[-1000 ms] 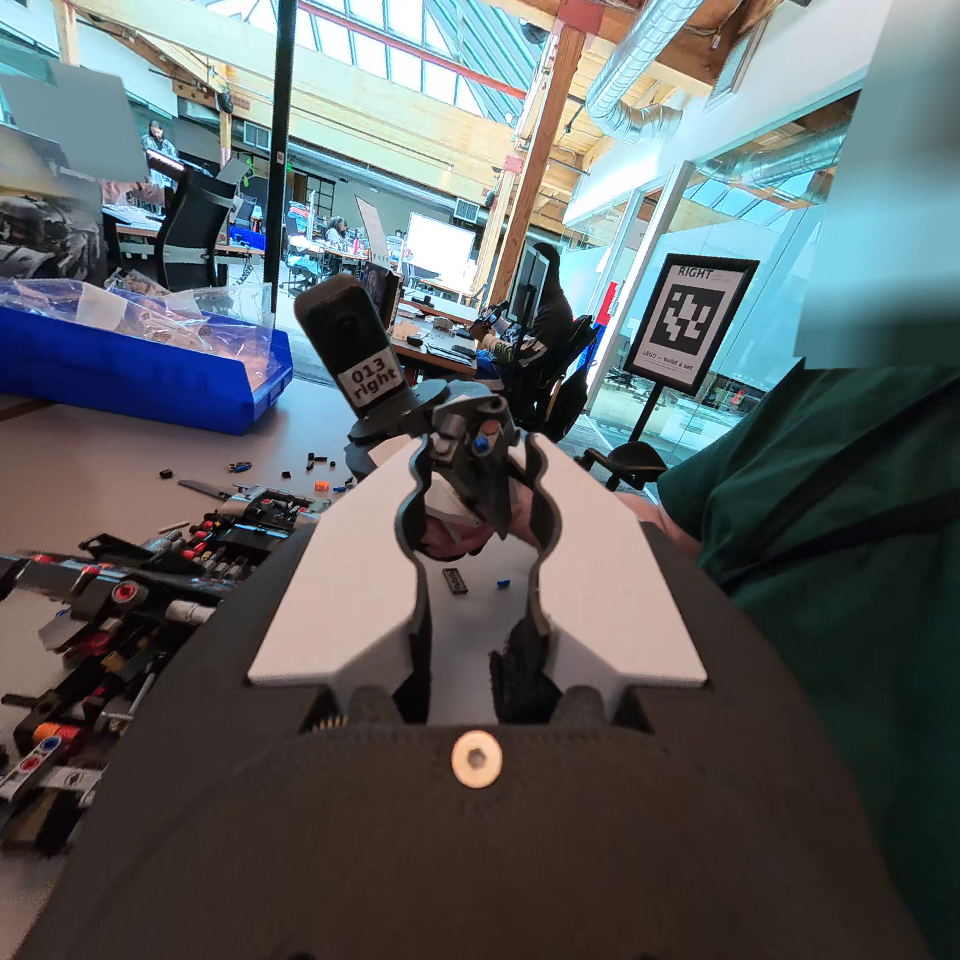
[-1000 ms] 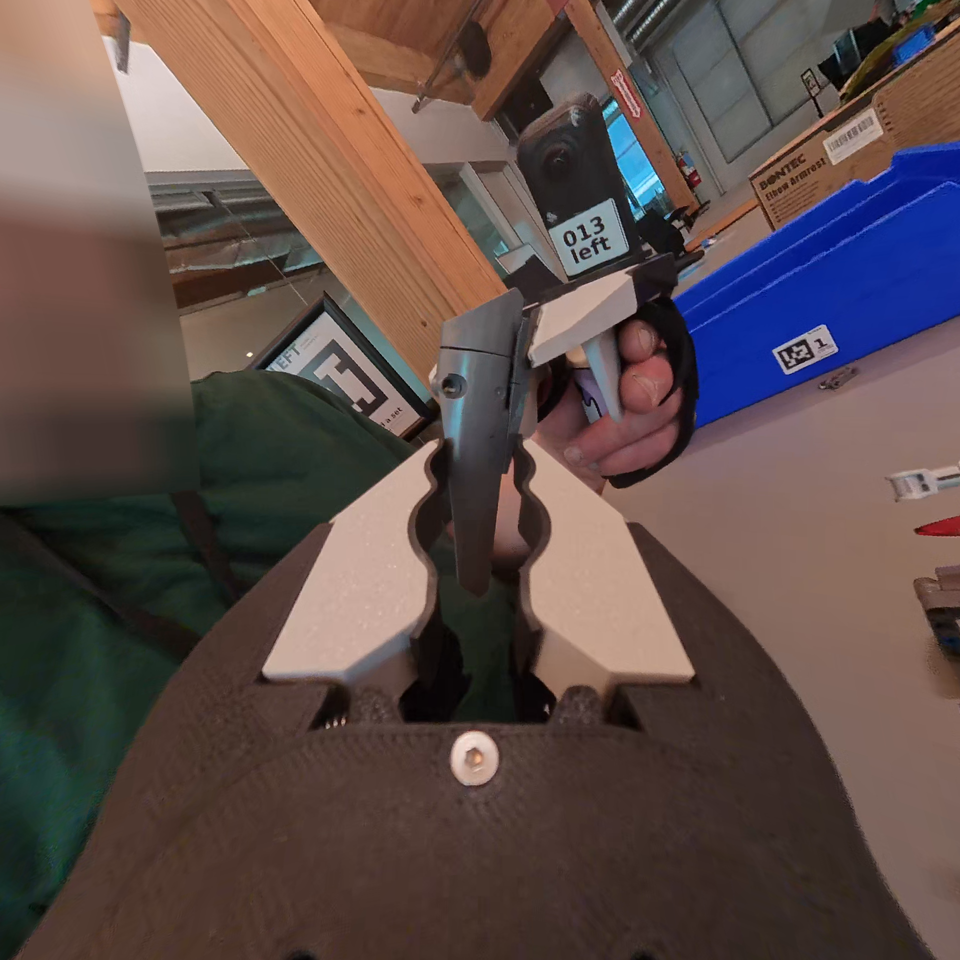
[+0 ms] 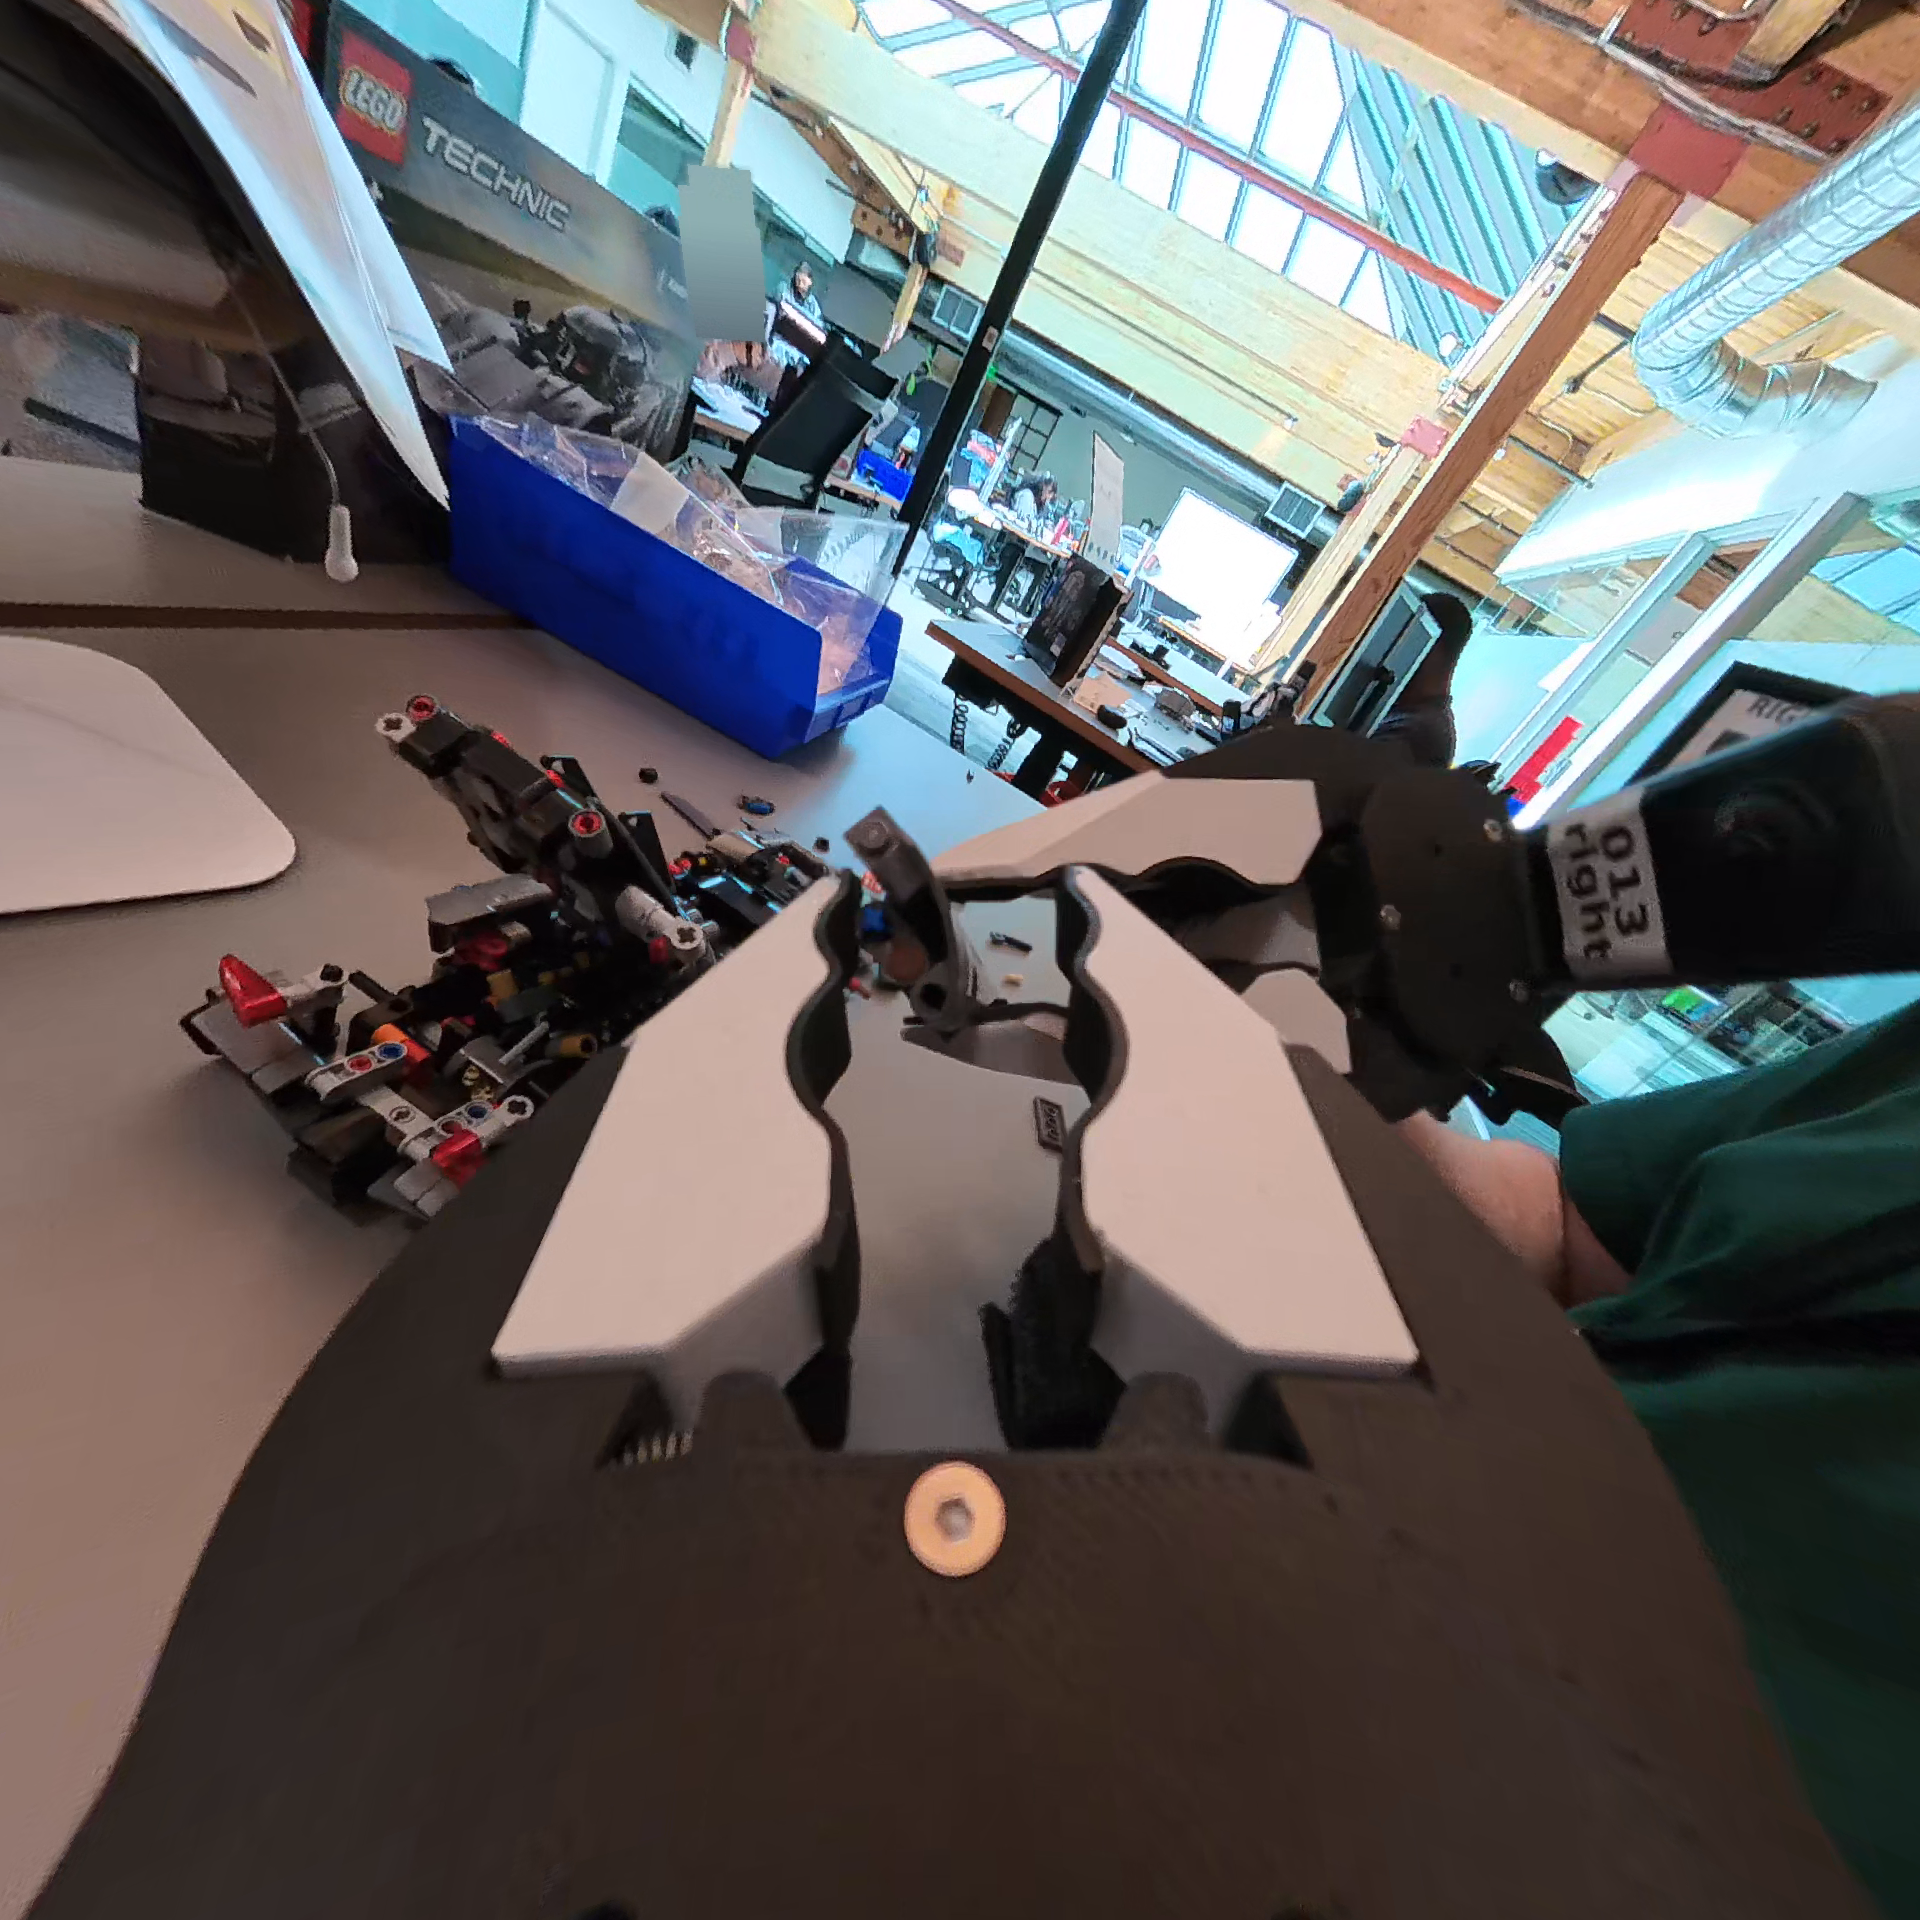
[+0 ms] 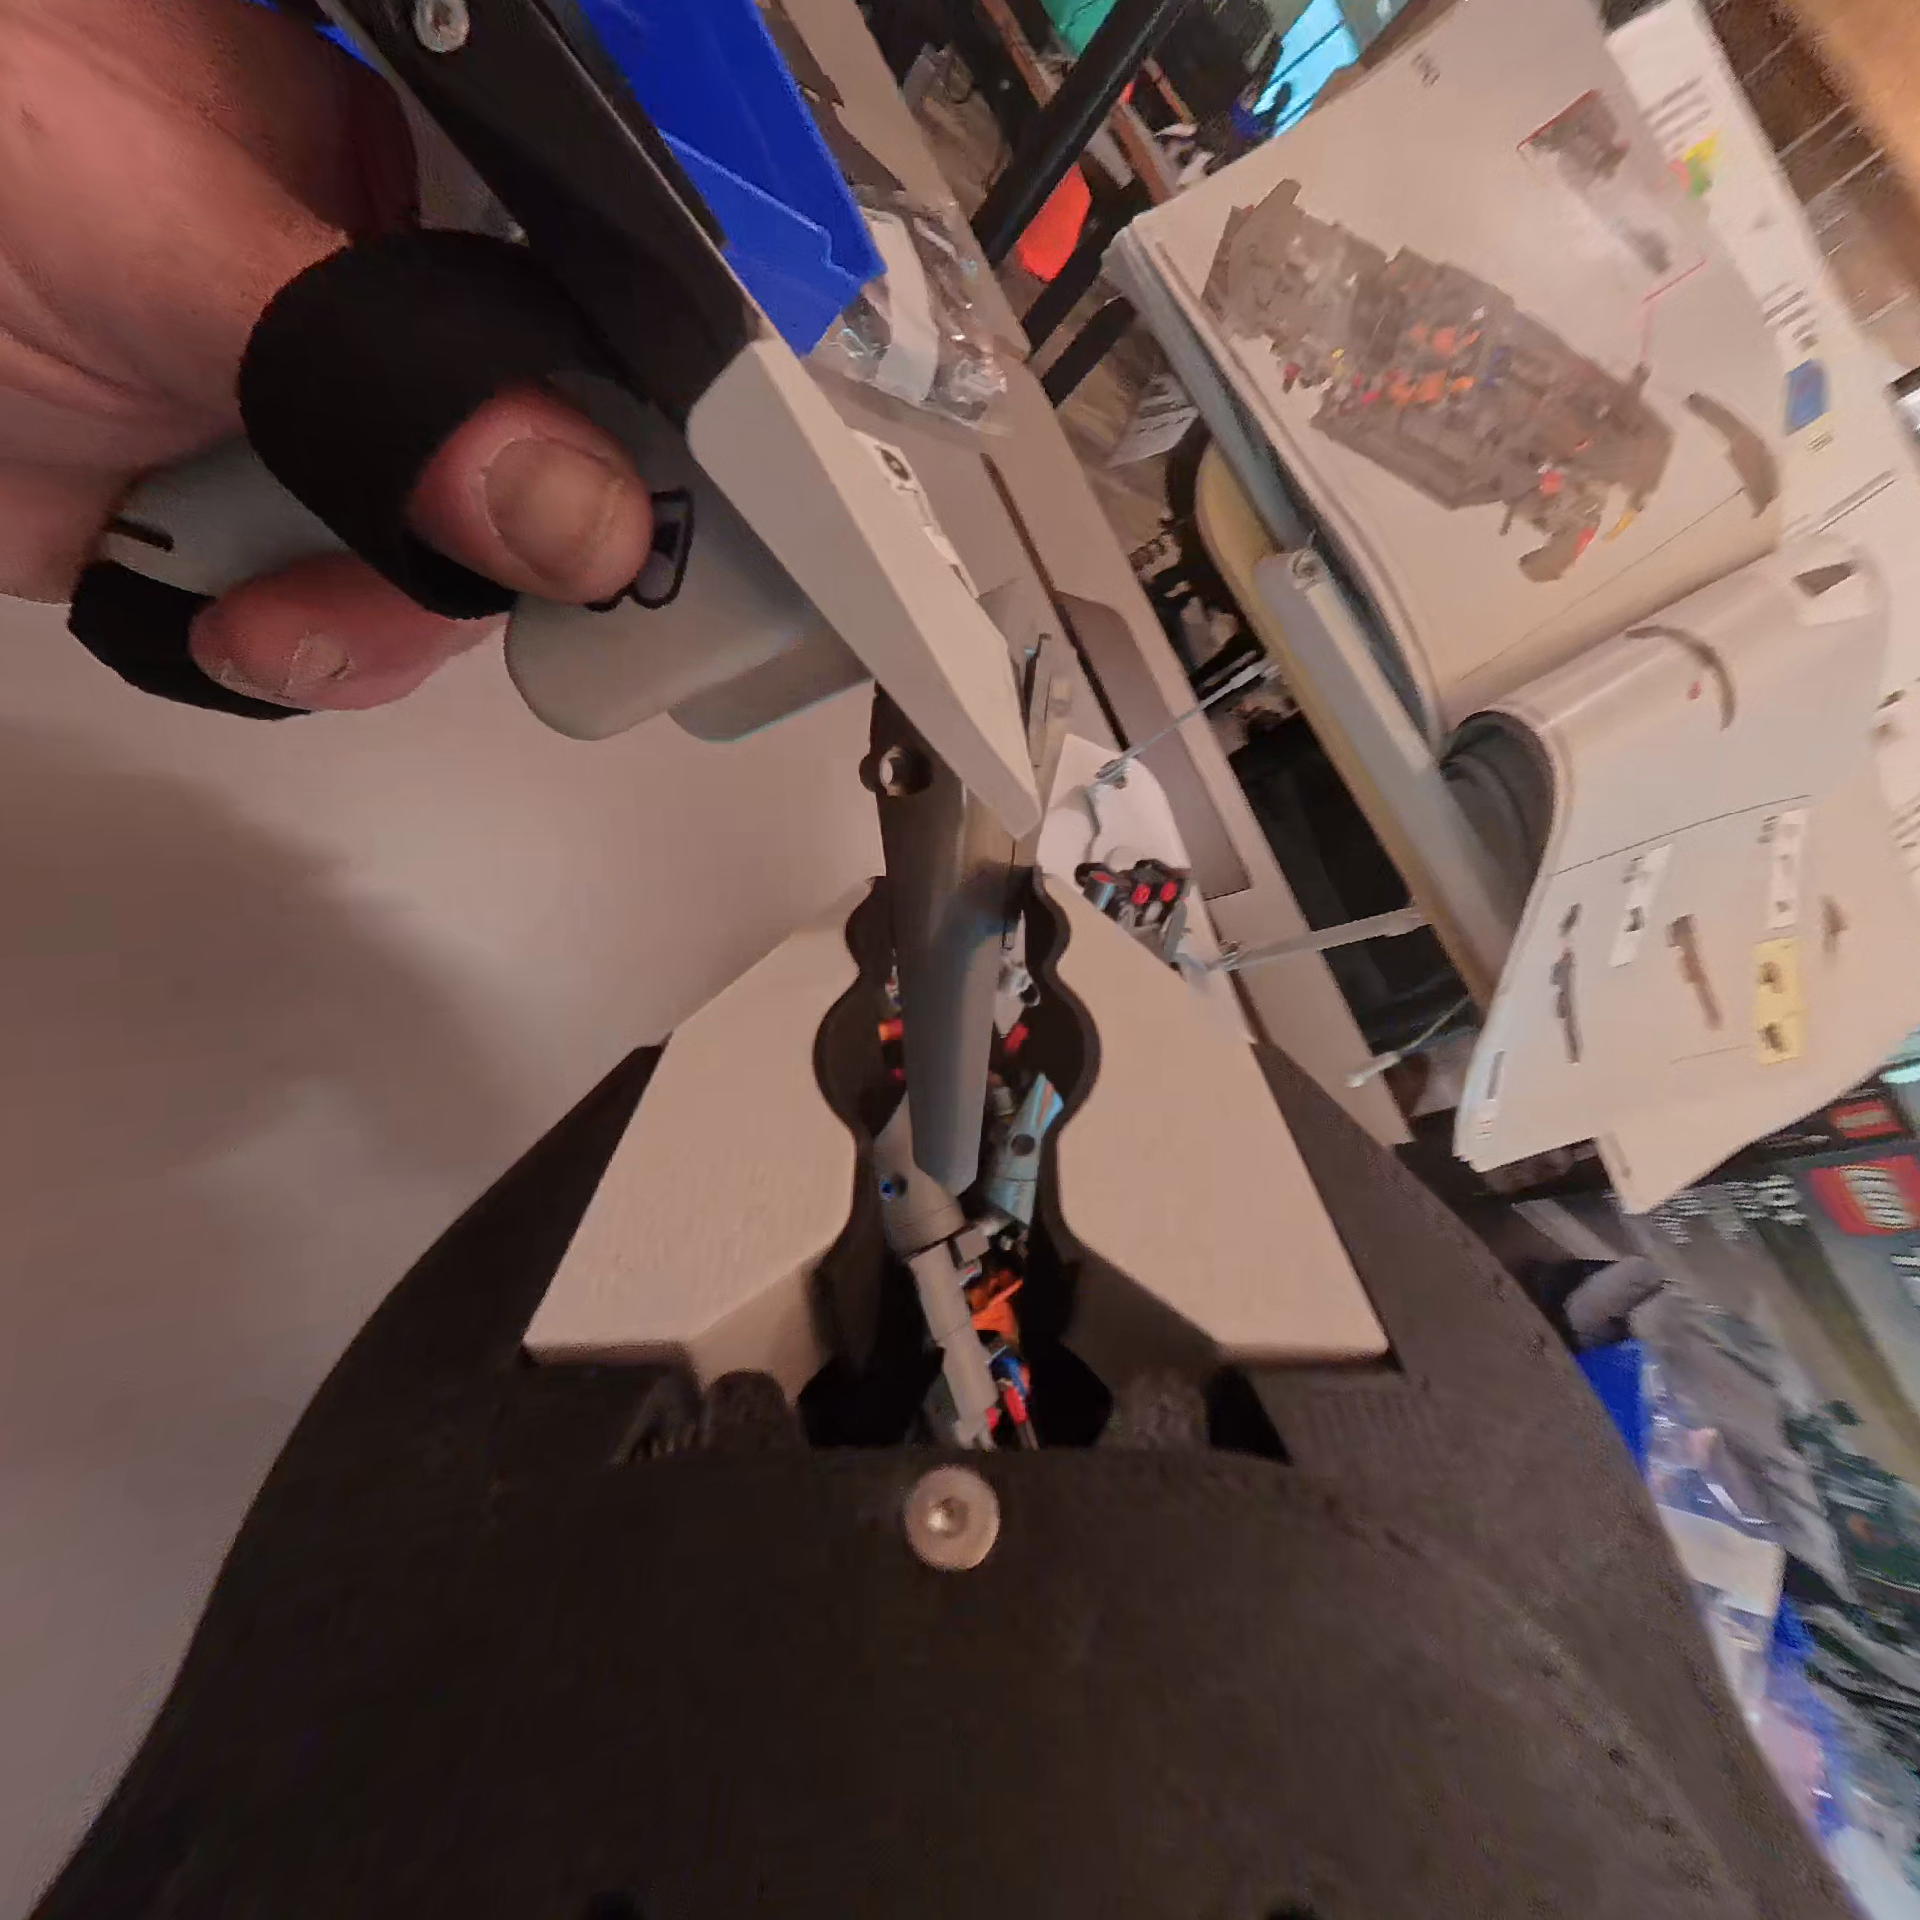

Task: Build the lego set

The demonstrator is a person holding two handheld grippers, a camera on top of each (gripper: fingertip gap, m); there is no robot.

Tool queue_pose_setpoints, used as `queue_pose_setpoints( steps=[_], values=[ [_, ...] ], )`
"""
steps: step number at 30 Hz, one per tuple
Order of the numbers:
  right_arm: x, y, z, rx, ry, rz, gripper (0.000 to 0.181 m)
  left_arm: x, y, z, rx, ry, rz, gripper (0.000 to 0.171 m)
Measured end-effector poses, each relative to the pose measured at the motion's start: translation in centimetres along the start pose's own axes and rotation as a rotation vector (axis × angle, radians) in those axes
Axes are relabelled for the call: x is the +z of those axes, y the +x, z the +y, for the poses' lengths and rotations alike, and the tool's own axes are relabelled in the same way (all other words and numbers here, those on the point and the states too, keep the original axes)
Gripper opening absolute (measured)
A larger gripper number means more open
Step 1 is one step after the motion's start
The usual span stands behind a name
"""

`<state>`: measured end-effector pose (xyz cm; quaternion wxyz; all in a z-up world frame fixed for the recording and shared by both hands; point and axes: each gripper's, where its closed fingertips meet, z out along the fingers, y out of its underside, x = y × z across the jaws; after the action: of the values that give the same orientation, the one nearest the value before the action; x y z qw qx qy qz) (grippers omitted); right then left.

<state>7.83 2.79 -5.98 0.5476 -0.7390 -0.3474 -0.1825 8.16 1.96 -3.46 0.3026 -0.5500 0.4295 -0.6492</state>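
My right gripper (image 4: 956, 899) is shut on a long grey Lego panel piece (image 4: 940, 1039) that runs up between its fingers. In the left wrist view the right gripper (image 3: 920, 951) reaches in from the right and holds the curved grey piece (image 3: 914, 935) just past my left fingertips. My left gripper (image 3: 956, 894) is open, with bare table showing between its jaws. In the right wrist view the left gripper (image 4: 1013, 810) comes from the upper left, its tip at the piece's top end. The half-built black Lego model (image 3: 499, 987) lies on the table to the left.
A blue bin (image 3: 665, 613) with plastic bags stands behind the model, and the set's box (image 3: 468, 177) behind that. An open instruction booklet (image 4: 1455, 416) is propped at the right. A white pad (image 3: 104, 790) lies far left. Small loose parts (image 3: 1049, 1110) dot the table. A person's green sleeve (image 3: 1766, 1247) is at right. Only a small space, under 4 cm, lies between the two pairs of fingers. Left tips and right tips are each some 15 cm from the half-built black Lego model (image 3: 499, 987).
Both grippers have tilted down toward the table and model. My left jaws stand wider apart than before. The right gripper still grips the grey piece.
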Motion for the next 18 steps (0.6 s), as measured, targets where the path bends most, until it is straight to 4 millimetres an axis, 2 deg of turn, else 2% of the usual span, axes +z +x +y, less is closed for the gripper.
queue_pose_setpoints(
  steps=[3,12,16,17,18],
  values=[
    [-0.2,0.1,-0.7,-0.076,0.017,0.086,0.023,-0.2,0.0,-0.2,0.023,0.034,-0.001,0.017],
    [-0.7,0.0,-1.2,-0.086,0.071,0.122,0.024,-0.5,0.2,-0.5,0.026,0.093,0.051,0.016],
    [-0.5,-0.4,-0.5,-0.027,0.060,0.053,0.038,-0.6,1.0,-0.4,0.010,0.077,0.129,0.017],
    [-0.2,-0.6,0.0,-0.006,0.038,0.028,0.036,-0.5,1.2,-0.2,0.011,0.062,0.142,0.017],
    [0.0,-0.8,0.3,0.003,0.034,0.004,0.022,-0.5,1.3,-0.2,0.023,0.057,0.139,0.017]
  ],
)
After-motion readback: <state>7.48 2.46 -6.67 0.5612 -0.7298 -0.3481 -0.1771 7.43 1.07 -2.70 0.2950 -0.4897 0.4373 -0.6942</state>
